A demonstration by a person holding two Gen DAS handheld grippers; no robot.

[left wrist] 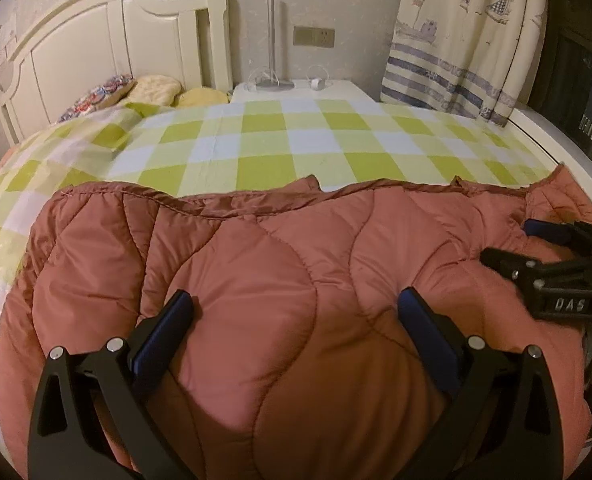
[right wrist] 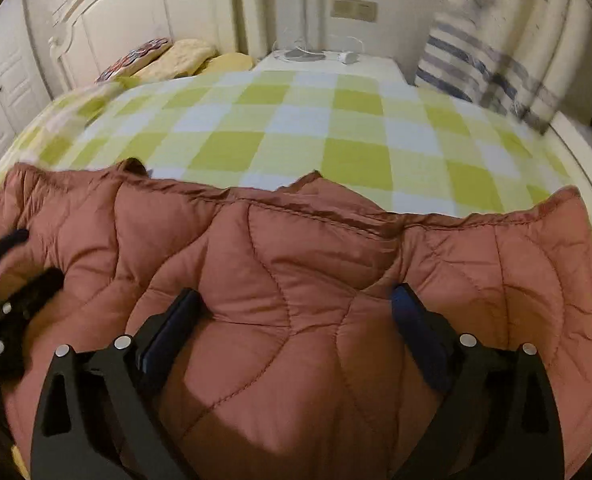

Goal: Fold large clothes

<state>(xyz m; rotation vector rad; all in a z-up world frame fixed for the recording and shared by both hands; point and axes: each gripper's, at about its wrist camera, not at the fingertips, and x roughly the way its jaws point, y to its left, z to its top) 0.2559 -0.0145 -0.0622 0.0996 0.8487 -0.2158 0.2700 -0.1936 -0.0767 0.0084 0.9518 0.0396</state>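
A rust-pink quilted puffer jacket [left wrist: 279, 248] [right wrist: 296, 248] lies spread across the near part of a bed with a green-and-white check sheet [left wrist: 279, 140] [right wrist: 296, 128]. My left gripper [left wrist: 296, 306] hovers low over the jacket's middle with its jaws wide apart; puffy fabric bulges up between the blue pads [left wrist: 163, 332], and nothing is clamped. My right gripper [right wrist: 296, 300] is open the same way over the jacket further right. Each gripper shows in the other's view: the right one [left wrist: 510, 242] at the jacket's right end, the left one [right wrist: 35, 256] blurred at the left edge.
A cream headboard [left wrist: 107, 36] and pillows [left wrist: 155, 88] lie at the far left. A white nightstand [left wrist: 336, 90] with a lamp base [left wrist: 273, 84] stands behind the bed. A striped curtain [left wrist: 468, 40] hangs at the right, by the bed's white side edge [left wrist: 568, 152].
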